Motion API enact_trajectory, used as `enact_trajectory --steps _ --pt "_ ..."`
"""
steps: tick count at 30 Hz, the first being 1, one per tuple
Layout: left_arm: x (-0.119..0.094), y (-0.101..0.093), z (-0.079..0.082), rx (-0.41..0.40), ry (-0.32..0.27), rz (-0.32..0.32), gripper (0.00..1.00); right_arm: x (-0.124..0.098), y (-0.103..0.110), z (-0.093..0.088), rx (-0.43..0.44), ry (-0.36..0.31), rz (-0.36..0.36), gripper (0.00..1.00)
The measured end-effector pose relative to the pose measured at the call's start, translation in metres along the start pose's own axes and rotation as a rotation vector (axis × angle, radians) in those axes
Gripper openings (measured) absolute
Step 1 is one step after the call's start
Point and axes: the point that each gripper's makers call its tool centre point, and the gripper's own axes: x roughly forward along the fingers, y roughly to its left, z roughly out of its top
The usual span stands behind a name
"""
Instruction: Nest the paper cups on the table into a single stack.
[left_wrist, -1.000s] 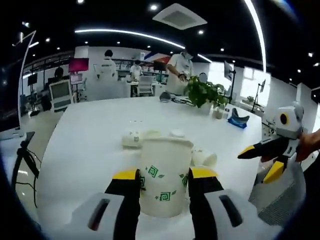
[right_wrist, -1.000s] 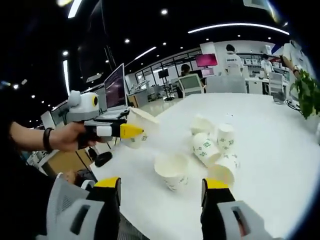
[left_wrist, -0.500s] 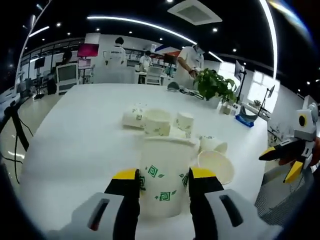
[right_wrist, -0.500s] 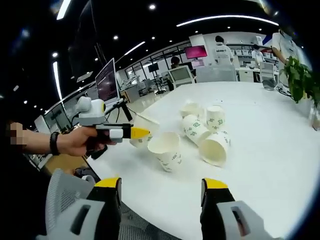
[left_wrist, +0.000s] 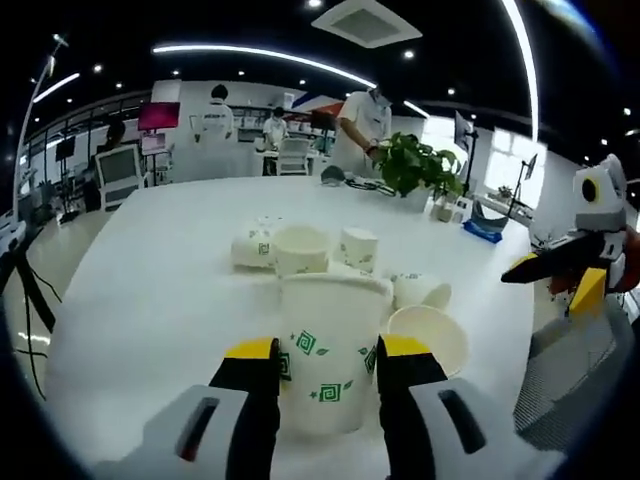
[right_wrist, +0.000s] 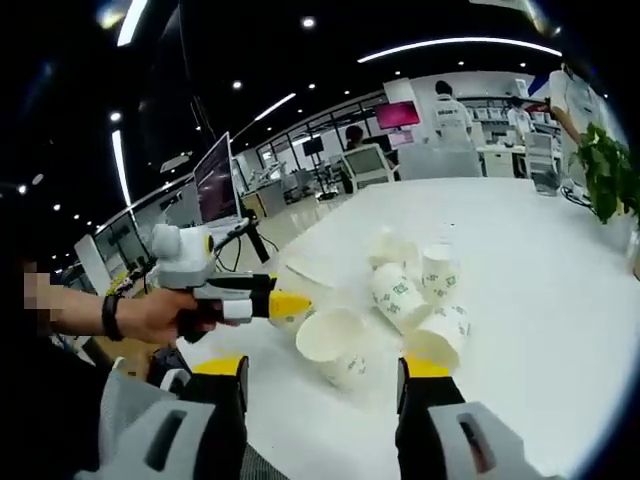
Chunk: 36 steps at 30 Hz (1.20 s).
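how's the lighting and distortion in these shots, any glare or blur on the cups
Left gripper view: strong fisheye bend, ceiling light strips curve overhead; the white paper cup with green print held in the left gripper is sharp, and the glossy white table is bright with little shadow. Right gripper view: same bending, dark ceiling, the cluster of loose paper cups is readable but softer, and the right gripper stands open.

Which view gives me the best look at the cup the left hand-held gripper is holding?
The left gripper view: the held cup stands upright, close up between the left hand-held gripper jaws, its green print plain. The right gripper view shows that cup small and partly hidden behind the yellow jaw tips.
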Motion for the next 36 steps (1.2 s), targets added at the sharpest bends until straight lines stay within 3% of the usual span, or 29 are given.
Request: enact_trajectory --steps 4,7,9,16,18,22,26,36 --pt "0.001 -0.001 -0.002 0.025 0.006 -0.005 0.36 0.035 0.016 0.029 -0.055 0.002 0.090 0.53" --pt "0.000 -0.002 -0.003 0.032 0.006 -0.006 0.36 0.059 0.027 0.047 -0.023 -0.021 0.140 0.49" --pt "0.000 -0.004 -0.004 0.045 0.010 -0.006 0.36 0.075 0.035 0.050 0.005 -0.008 0.178 0.45" --pt "-0.004 -0.003 -0.004 0.070 0.008 -0.002 0.36 0.112 0.051 0.044 -0.003 0.052 0.210 0.37" --pt "-0.003 -0.002 -0.004 0.076 0.010 -0.002 0.36 0.120 0.050 0.040 -0.016 0.070 0.213 0.31" --pt "-0.002 0.001 -0.008 0.088 0.021 -0.005 0.35 0.128 0.045 0.034 -0.015 0.096 0.198 0.08" --pt "0.001 0.001 -0.014 0.085 0.032 -0.011 0.36 0.128 0.042 0.038 0.013 0.091 0.206 0.01" --pt "0.004 0.000 -0.031 0.087 0.062 -0.021 0.35 0.134 0.057 0.015 -0.059 0.170 0.244 0.00"
